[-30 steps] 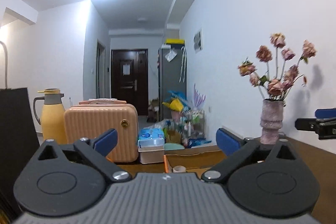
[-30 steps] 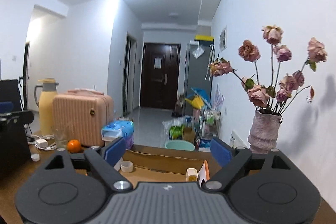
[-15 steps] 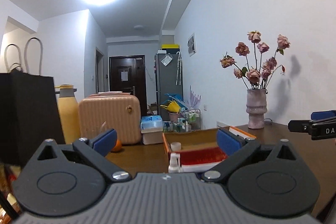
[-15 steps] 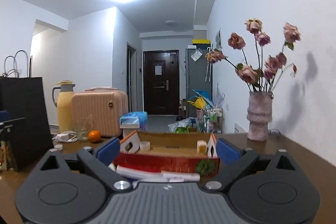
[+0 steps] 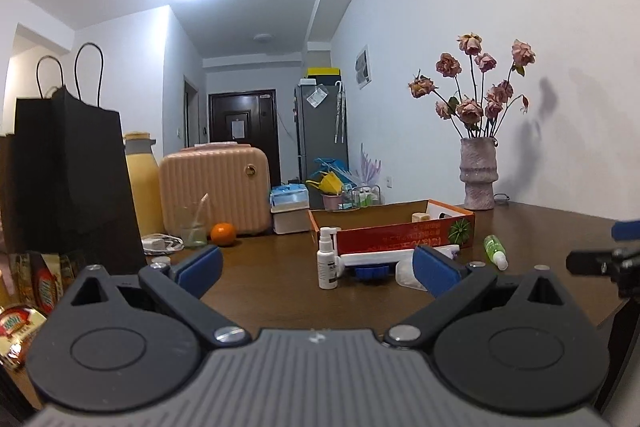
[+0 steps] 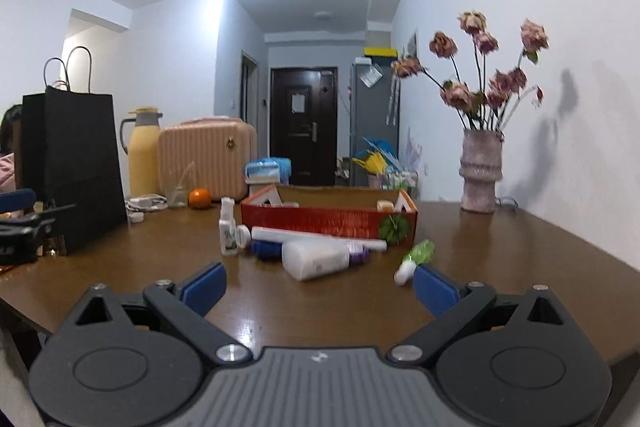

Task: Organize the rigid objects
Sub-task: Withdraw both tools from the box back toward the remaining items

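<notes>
On the brown counter [image 6: 480, 251], from the left: a black paper bag [image 6: 76, 163], a yellow thermos [image 6: 144, 151], a pink case [image 6: 208, 159], an orange [image 6: 199, 197]. A white spray bottle [image 6: 228, 227] stands upright beside lying tubes [image 6: 316, 259] before the red cardboard box [image 6: 328, 221]; a green bottle [image 6: 418, 255], slightly blurred, lies right. A vase of dried roses [image 6: 480, 171] stands against the white wall. The left gripper [image 5: 316, 269] and the right gripper [image 6: 318, 285] are both spread wide, empty; the right's jaws have just been opening.

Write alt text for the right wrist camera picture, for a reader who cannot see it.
Open blue-tipped tongs hover empty above a brown table, aimed at a lying white tube, a green bottle and a standing spray bottle before a red cardboard box. Behind stand a black paper bag and a vase of dried roses.
</notes>
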{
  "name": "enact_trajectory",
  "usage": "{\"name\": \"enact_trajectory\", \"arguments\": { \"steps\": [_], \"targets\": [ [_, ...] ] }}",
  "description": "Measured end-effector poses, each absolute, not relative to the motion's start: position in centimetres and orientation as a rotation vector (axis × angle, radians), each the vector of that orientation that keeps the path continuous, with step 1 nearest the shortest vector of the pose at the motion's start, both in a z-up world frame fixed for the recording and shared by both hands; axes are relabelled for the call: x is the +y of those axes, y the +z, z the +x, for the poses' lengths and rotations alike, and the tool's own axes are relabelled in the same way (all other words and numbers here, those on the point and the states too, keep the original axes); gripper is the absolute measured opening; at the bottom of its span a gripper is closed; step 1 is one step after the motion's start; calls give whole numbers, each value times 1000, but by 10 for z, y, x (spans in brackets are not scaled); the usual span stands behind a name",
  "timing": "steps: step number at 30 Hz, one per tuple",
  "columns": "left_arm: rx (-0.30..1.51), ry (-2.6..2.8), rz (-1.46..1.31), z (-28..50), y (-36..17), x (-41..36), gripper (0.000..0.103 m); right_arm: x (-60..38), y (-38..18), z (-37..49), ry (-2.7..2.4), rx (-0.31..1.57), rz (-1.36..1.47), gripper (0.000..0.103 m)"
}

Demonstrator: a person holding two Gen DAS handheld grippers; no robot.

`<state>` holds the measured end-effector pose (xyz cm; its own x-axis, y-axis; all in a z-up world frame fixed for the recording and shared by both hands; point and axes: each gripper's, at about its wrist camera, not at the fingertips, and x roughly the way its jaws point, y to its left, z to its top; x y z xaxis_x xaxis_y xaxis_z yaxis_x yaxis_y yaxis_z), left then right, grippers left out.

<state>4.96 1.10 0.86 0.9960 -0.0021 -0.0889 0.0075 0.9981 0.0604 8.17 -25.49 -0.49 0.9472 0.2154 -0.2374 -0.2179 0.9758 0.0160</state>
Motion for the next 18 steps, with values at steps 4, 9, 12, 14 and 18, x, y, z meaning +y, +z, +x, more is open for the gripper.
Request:
{"name": "enact_trajectory", "arguments": {
  "steps": [4, 9, 12, 14, 18],
  "targets": [
    [91, 7, 56, 55, 6, 9, 103, -256, -8, 87, 205, 241, -12, 100],
    [98, 12, 62, 65, 6, 9, 103, -260, -13, 100, 199, 253, 16, 100],
    [97, 18, 69, 71, 3, 9, 103, -263, -17, 107, 189, 266, 28, 100],
    [90, 29, 85, 76, 1, 7, 103, -264, -19, 113, 185, 274, 33, 100],
    [116, 24, 78, 91, -1, 7, 103, -267, -23, 125, 181, 291, 38, 100]
  ]
}}
